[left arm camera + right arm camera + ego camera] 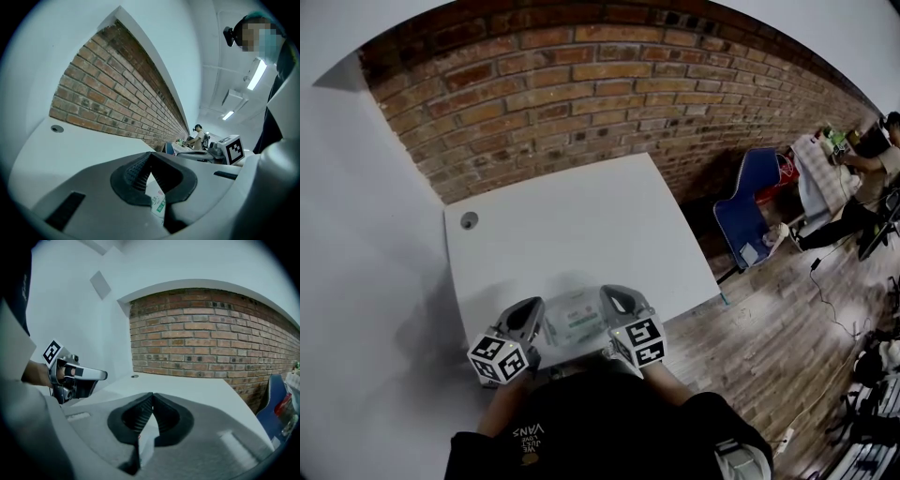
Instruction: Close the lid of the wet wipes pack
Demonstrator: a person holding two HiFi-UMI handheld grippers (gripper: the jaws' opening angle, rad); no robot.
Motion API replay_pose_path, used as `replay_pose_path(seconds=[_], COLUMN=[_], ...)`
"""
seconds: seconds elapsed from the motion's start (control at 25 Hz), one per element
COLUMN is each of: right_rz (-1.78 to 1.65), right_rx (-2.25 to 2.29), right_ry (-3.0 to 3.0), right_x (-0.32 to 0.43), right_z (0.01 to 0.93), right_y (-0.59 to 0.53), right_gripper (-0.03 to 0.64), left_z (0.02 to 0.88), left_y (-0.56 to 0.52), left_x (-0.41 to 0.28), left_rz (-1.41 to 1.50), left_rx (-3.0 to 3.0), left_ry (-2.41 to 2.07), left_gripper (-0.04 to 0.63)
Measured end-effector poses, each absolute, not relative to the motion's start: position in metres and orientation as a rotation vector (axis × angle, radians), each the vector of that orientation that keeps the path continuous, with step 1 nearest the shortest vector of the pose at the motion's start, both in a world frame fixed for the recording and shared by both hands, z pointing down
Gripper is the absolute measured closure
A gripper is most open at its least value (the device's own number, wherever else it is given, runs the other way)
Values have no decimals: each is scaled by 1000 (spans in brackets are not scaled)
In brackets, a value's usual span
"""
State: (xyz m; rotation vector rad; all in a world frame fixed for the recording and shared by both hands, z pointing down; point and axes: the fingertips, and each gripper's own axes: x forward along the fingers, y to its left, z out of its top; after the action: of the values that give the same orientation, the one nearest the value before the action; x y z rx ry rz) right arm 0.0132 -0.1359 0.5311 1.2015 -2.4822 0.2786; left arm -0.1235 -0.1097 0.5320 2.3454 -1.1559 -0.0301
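Left gripper: clenched on one end of the wet wipes pack — a strip of white and green printed wrapper is pinched between its ribbed black pads.
Right gripper: also clamped on the pack, at the opposite end; a plain white fold of wrapper sits between its closed pads.
Wet wipes pack, from the head view: stretched between the two grippers, printed face up, with the left gripper at its left end and the right gripper at its right end. Whether it touches the surface below cannot be told.
Table: white, under and beyond both grippers — the pack is over its near edge.
Cable hole: a small round opening in the table's far left corner, well beyond the left gripper.
Brick wall: red-brown, running along the table's far edge.
Blue chair: off to the right of the right gripper, on a wooden floor.
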Motion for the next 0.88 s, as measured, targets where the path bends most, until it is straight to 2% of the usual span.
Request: replay_pose_path(seconds=[0.88], right_rz=[297], right_rx=[1157], right_ry=[-2536], right_x=[17], right_z=[515], right_y=[-139], right_gripper=[620], left_z=[507], left_y=[-96], left_x=[-133], left_rz=[-63], left_rx=[2366], left_ry=[-1315], left_gripper=[588])
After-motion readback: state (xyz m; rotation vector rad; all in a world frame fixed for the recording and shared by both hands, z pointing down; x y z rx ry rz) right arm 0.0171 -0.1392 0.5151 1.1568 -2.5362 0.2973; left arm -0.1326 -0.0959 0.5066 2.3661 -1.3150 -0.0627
